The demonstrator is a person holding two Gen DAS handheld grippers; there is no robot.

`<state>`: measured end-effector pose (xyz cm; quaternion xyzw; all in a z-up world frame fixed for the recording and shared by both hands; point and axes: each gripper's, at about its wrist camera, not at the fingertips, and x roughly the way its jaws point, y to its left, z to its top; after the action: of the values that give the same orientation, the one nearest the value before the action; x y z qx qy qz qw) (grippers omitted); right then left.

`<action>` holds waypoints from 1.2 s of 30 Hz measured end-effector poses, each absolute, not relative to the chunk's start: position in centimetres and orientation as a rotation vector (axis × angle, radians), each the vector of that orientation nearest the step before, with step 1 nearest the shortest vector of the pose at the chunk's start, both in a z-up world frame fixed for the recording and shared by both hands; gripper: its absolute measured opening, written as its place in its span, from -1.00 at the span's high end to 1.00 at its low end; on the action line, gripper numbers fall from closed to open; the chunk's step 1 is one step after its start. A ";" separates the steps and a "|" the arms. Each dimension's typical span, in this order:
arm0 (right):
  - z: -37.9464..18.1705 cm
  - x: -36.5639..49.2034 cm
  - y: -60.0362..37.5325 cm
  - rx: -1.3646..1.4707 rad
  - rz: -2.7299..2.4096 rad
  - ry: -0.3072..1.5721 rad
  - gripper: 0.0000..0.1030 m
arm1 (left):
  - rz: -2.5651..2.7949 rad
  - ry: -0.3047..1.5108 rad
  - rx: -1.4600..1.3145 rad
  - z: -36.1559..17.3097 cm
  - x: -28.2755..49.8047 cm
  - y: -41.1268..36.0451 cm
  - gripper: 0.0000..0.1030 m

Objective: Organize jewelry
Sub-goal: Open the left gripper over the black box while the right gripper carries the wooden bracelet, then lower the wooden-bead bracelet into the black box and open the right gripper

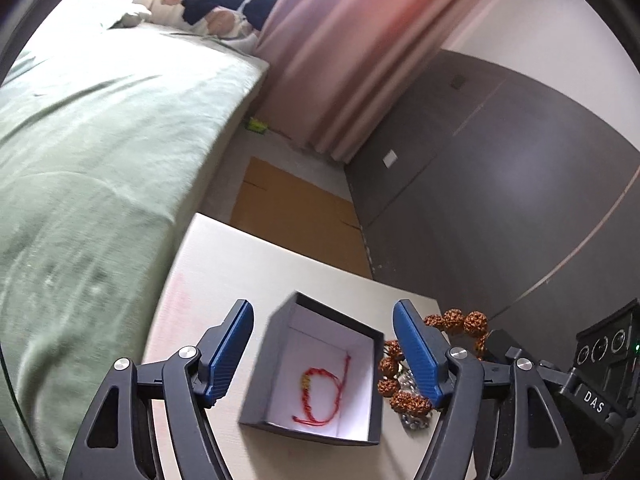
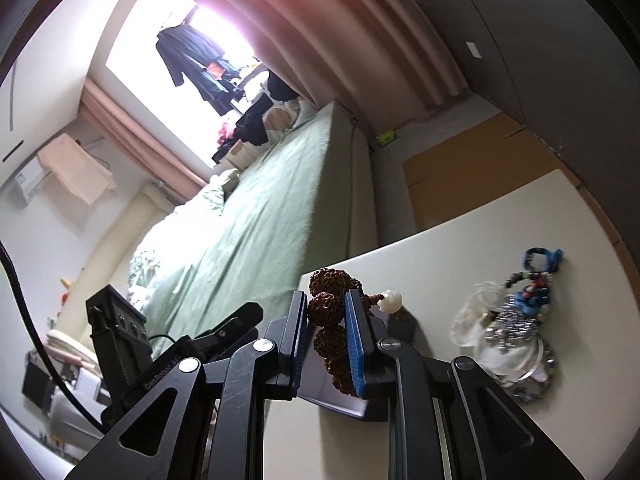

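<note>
I am holding my left tool (image 1: 323, 354) with its blue pads standing wide apart on either side of the dark box (image 1: 352, 334), touching nothing. The box is sitting open near the counter's (image 1: 224, 264) near edge, and the red cord bracelet (image 1: 320, 396) is lying loose on its white floor. That cord looks thin, soft and very light, so I am judging it would slip from a broad pinch; the small gold bead on it seems the surest place to take hold.

My right tool (image 2: 326, 336) is gripping the brown seed-bead bracelet (image 2: 330, 312), the pads closing on one knobbly bead while the rest of the strand is hanging below and bunching above. In the left view this bracelet (image 1: 456, 320) is showing just beside the box's right wall. The beads look hard and rough, so they should be holding well against the pads, but the strand is slack and will swing; I am judging that lowering it slowly into the box is the safe way. A small white carved bead (image 2: 390, 301) is showing just past my right pad.

Farther along the counter, towards its right edge, a heap of silvery chain and pale fabric (image 2: 508, 332) is waiting, with a blue beaded piece (image 2: 536, 280) lying against its far side. Those look tangly and delicate.

Beyond the counter's far edge, the green-covered bed (image 1: 100, 140) is stretching away towards the pink curtain (image 1: 360, 40).
</note>
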<state>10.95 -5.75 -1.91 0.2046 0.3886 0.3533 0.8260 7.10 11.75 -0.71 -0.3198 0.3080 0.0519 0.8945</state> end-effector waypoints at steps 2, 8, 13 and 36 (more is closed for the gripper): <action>-2.0 11.0 -5.1 0.450 0.773 0.828 0.61 | 0.132 0.624 -0.674 -0.5 6.6 12.4 -0.46; -2.8 11.2 -2.6 0.479 0.821 0.836 0.61 | 0.176 0.597 -0.705 -0.4 5.6 14.5 -0.56; -5.8 13.5 -0.7 0.439 0.756 0.980 0.57 | 0.179 0.600 -0.713 -0.5 5.5 15.1 -0.56; -3.4 11.1 -12.9 0.356 0.451 0.963 -0.43 | 0.033 0.639 -0.562 0.4 5.5 5.9 -0.63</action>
<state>11.15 -12.94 -3.38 0.1690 0.4565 0.2137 0.8470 5.51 5.88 0.41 -0.2727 0.3100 0.0161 0.9107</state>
